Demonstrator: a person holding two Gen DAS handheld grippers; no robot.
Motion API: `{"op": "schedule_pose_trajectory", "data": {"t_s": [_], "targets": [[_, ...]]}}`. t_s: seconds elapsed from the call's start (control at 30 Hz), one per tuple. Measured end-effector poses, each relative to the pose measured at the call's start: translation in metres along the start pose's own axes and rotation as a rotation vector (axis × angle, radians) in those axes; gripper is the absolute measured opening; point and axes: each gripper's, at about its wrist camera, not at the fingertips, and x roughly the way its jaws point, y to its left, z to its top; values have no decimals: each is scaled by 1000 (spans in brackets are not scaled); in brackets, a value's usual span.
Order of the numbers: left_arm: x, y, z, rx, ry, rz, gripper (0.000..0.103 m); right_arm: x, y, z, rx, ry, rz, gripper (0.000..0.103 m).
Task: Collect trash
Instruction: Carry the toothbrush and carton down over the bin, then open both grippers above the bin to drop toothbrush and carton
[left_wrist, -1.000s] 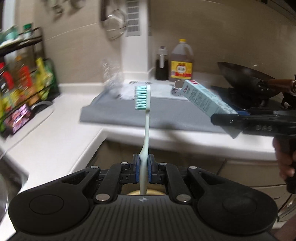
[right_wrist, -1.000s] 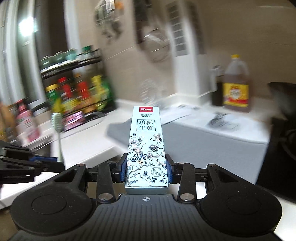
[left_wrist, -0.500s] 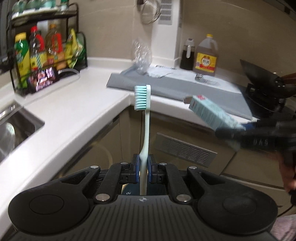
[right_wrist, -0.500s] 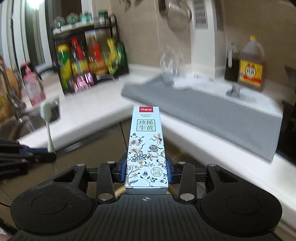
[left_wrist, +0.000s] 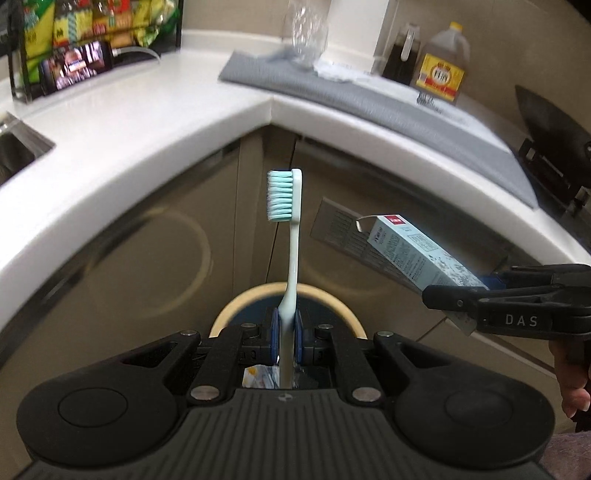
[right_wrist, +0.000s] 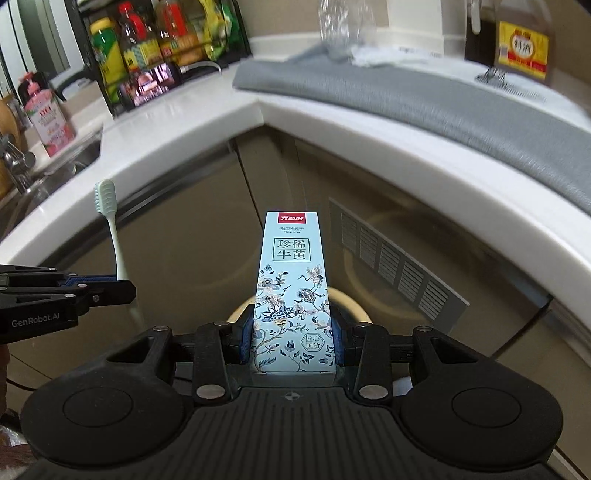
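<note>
My left gripper (left_wrist: 286, 334) is shut on a pale green toothbrush (left_wrist: 290, 236) that stands upright, bristles to the left. My right gripper (right_wrist: 293, 341) is shut on a light blue flowered toothpaste box (right_wrist: 291, 291). Both hang over a round bin with a tan rim (left_wrist: 229, 314), seen below the fingers; some wrappers (left_wrist: 258, 376) lie inside. The box (left_wrist: 417, 254) and right gripper (left_wrist: 454, 295) show at the right of the left wrist view. The toothbrush (right_wrist: 110, 229) and left gripper (right_wrist: 110, 286) show at the left of the right wrist view.
A white corner counter (left_wrist: 147, 122) curves above, with beige cabinet doors (left_wrist: 147, 258) under it. On it lie a grey mat (left_wrist: 369, 103), a crumpled clear bottle (left_wrist: 304, 27), an oil jug (left_wrist: 441, 70) and a condiment rack (right_wrist: 162, 48). A sink (left_wrist: 14, 151) is at left.
Both grippers have moved down from counter height to below the counter edge with their objects held. The bin has come into view beneath them.
</note>
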Motion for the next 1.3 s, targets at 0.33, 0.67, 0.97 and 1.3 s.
{"op": "schedule_pose_trajectory", "data": {"t_s": [0.33, 0.67, 0.97, 1.3], "targets": [[51, -2, -3, 38, 122, -24, 10, 45, 8, 1, -62, 97, -3, 42], [88, 4, 4, 33, 183, -45, 9, 79, 5, 0, -59, 172, -22, 42], [114, 1, 12, 57, 214, -33, 10, 108, 1, 5, -47, 221, -34, 42], [120, 6, 13, 51, 183, 86, 103, 127, -11, 10, 22, 208, -81, 66]]}}
